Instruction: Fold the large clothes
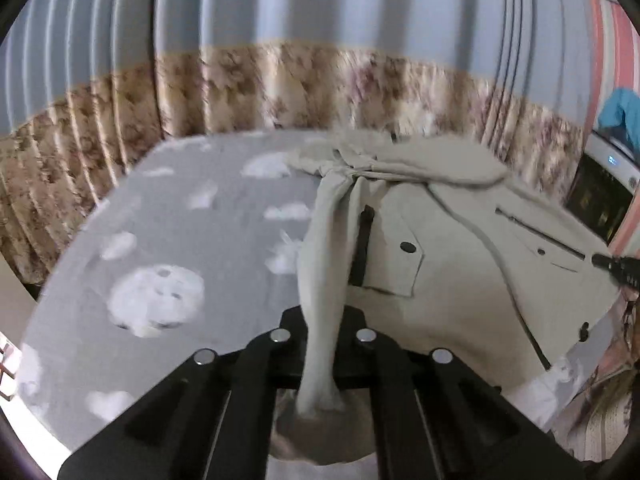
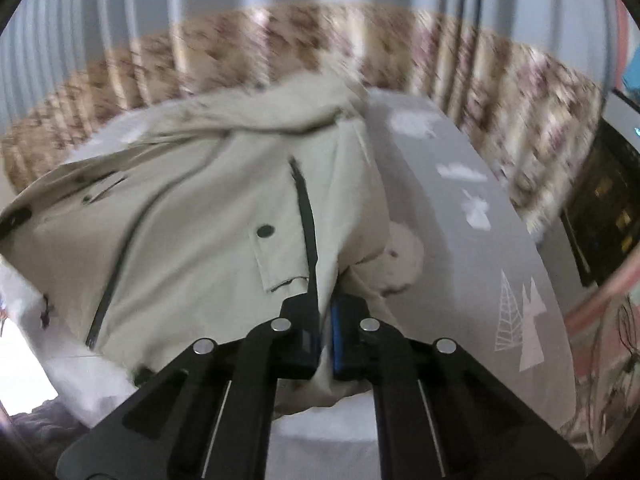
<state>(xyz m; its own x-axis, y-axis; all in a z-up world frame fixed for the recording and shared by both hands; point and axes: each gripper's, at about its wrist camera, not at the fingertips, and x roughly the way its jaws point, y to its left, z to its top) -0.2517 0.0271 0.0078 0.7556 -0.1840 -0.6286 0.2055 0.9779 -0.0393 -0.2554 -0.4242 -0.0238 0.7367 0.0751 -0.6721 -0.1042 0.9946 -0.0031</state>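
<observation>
A pale beige jacket [image 1: 440,280] with black zips and snap buttons lies spread on a grey bed cover [image 1: 168,216] printed with white clouds. My left gripper [image 1: 323,316] is shut on a bunched strip of the jacket's cloth, which runs taut from the jaws up to the collar area. The black tip of my right gripper [image 1: 612,266] shows at the jacket's right edge. In the right wrist view, my right gripper [image 2: 325,304] is shut on the jacket [image 2: 192,216] at its edge, just below a black zip and a flap pocket.
A pleated curtain [image 1: 280,80], blue above and floral beige below, hangs behind the bed. A dark screen [image 1: 600,204] and a blue cloth [image 1: 624,116] are at the far right. Bare grey cover [image 2: 480,240] lies to the right of the jacket.
</observation>
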